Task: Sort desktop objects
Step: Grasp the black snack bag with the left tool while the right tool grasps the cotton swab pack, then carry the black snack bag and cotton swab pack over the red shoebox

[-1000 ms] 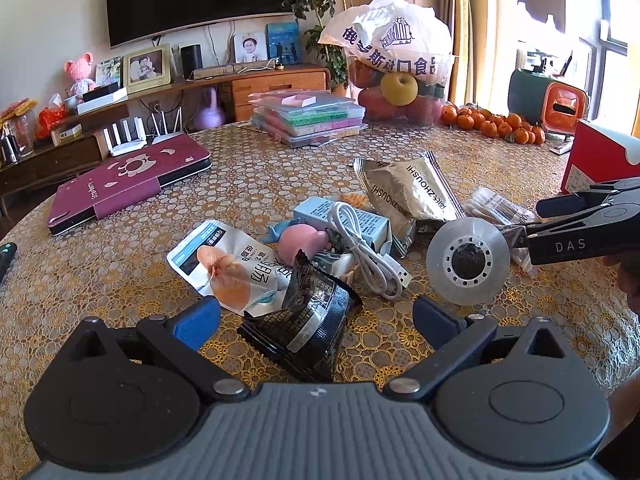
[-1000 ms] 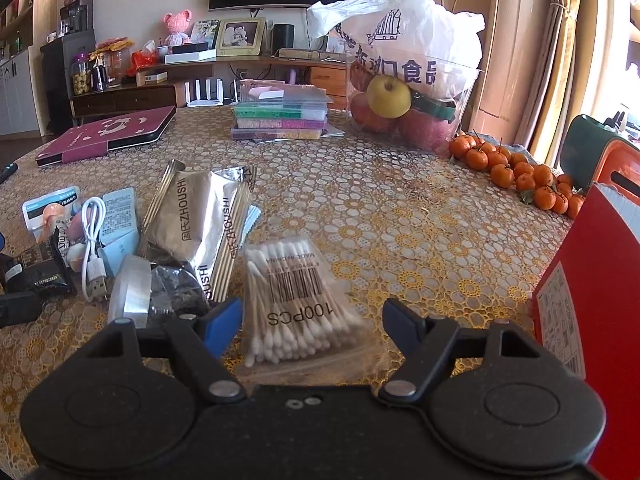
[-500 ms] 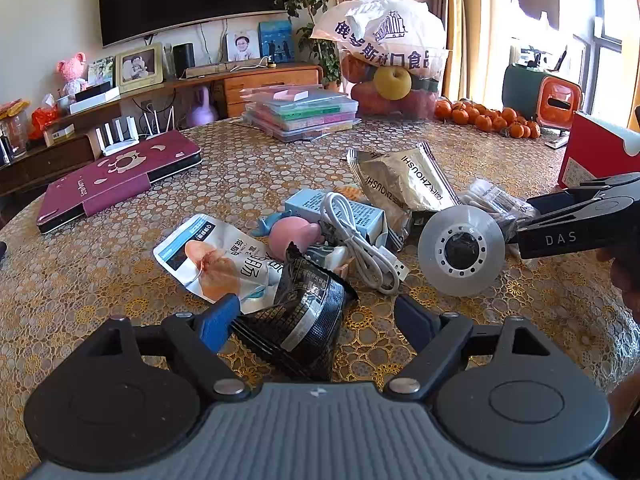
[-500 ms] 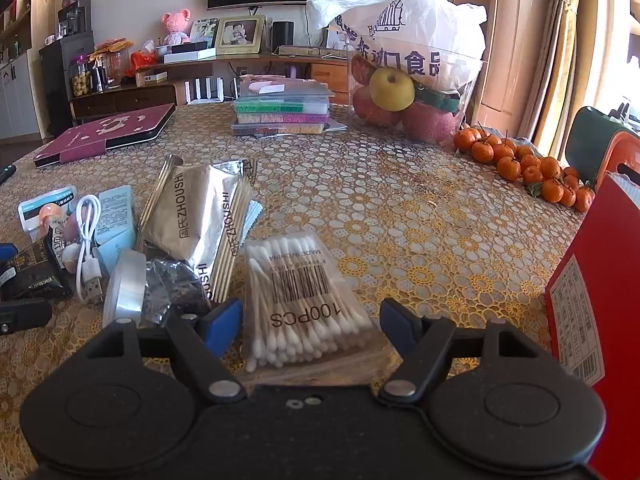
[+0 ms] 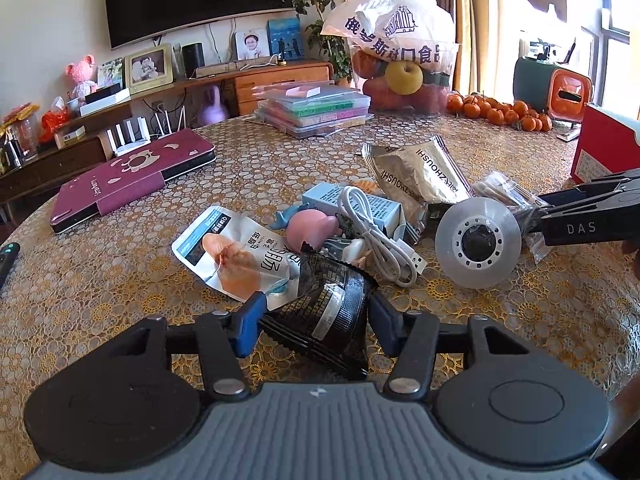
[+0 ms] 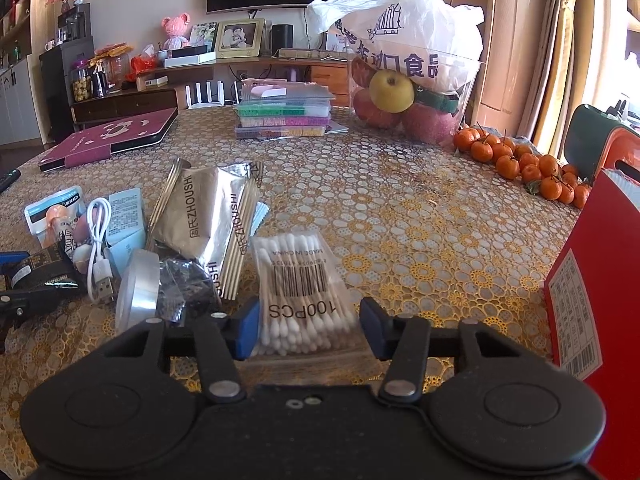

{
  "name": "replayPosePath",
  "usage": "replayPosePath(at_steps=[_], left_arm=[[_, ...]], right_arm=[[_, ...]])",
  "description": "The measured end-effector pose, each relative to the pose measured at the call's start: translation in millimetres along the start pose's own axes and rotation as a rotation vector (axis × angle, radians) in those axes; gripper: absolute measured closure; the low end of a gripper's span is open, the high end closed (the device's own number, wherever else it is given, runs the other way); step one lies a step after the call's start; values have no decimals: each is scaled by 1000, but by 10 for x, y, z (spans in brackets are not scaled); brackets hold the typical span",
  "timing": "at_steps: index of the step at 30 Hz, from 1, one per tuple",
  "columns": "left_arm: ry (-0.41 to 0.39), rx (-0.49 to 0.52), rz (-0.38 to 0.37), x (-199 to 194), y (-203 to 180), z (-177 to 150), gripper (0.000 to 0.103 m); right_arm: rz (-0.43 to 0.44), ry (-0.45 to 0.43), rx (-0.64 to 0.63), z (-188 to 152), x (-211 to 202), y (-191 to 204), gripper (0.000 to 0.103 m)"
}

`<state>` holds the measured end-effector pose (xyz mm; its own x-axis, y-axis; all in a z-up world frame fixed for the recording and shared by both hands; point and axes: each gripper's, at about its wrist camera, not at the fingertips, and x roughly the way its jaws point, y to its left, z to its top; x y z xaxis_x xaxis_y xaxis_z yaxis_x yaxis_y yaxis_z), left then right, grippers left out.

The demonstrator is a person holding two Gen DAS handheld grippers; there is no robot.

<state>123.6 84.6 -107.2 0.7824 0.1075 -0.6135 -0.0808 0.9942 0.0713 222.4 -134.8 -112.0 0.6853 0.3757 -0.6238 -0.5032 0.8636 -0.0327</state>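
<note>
A black snack packet [image 5: 328,312] is bracketed by the two fingers of the left gripper [image 5: 316,322], which are set close against its sides on the patterned tablecloth [image 5: 120,272]. Just beyond, a white cable [image 5: 376,236], a pink toy [image 5: 310,228] and a tape roll [image 5: 478,242] are seen. The right gripper [image 5: 536,210] is seen beside the tape roll.

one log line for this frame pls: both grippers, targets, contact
left gripper: closing around black snack packet, grasp unconfirmed | right gripper: open, straddling cotton swab pack | both on table
</note>
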Motion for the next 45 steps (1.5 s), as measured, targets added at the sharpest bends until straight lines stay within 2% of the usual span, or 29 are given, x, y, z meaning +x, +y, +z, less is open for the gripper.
replayPosePath(at_steps=[10,23,30,45], left_arm=[[-20,-14,-9,-94,-7,24,63],[-53,-9,-17,-265,-57,72,64],[-86,-3,-61,-494,-135,192,64],[-164,45,-189,-963,-611,573,64]], right_arm=[[-16,-35,1,22,-166,8,57],[-15,-82,52,30,-519,-37,57],[-11,-124,81,74,-853,-82,57],[-26,-186,144,97,-1593,-285,57]])
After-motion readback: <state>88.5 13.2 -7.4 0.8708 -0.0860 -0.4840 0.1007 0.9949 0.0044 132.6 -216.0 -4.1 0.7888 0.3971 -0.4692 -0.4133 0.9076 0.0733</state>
